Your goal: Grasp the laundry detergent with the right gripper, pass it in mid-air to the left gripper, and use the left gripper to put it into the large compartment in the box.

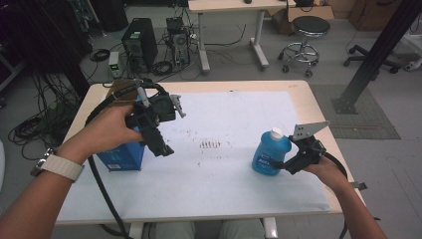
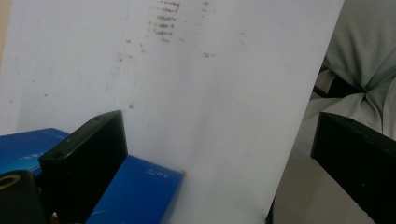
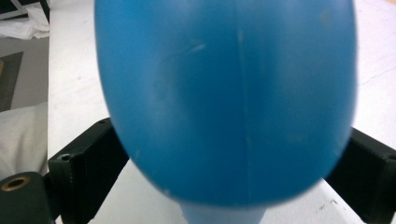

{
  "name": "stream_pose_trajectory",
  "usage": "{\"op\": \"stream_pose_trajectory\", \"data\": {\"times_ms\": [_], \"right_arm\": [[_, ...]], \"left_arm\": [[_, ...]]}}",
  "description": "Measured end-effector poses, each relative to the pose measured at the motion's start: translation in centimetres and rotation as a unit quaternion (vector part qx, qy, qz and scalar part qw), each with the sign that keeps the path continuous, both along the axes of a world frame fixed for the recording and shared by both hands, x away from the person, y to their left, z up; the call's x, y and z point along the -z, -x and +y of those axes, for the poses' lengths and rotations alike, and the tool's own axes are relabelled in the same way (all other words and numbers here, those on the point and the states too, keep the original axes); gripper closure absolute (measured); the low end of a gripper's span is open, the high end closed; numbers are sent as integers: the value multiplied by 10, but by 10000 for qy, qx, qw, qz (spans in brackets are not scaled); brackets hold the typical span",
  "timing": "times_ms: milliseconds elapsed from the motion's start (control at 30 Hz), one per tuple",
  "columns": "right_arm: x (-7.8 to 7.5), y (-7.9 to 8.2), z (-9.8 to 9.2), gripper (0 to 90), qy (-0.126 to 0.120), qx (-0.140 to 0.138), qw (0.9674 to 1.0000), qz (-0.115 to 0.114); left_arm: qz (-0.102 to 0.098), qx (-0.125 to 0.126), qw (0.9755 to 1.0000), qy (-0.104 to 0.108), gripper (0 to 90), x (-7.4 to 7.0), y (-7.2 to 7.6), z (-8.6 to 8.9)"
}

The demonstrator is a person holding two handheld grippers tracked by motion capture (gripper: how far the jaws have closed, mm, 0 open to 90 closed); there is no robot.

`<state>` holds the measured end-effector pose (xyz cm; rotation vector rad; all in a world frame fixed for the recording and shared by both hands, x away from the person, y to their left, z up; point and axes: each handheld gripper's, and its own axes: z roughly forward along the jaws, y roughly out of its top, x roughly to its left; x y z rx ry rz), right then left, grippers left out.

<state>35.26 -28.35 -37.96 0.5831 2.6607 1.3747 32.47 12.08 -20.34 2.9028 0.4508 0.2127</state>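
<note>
Blue plastic swells between the jaws of the right tool (image 1: 291, 162): a blue bottle (image 1: 270, 152) with a white cap stands upright on the white sheet (image 1: 224, 189) that covers the desk (image 1: 303, 99), toward its right side. The right tool comes at it from the side, low on the body, with a jaw pressed against each flank, so it is grasping the bottle; a hold that low probably keeps the bottle steady if it is lifted or slid. In the right gripper view the bottle (image 3: 224, 102) bulges well past both jaws. The left tool (image 1: 158, 142) hangs above the sheet with its jaws spread wide and nothing between them. Just under it, near the left edge, sits a blue box (image 1: 122, 158), apart from the jaws. That released tool looks ready to take the box.
</note>
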Motion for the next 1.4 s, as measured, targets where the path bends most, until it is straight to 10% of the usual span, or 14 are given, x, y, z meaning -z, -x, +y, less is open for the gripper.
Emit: {"op": "stream_pose_trajectory", "data": {"times_ms": [1400], "right_arm": [[3, 0, 3, 384, -155, -117, 9995, -231]], "left_arm": [[20, -15, 10000, -2, 42, 2, -2, 2]]}}
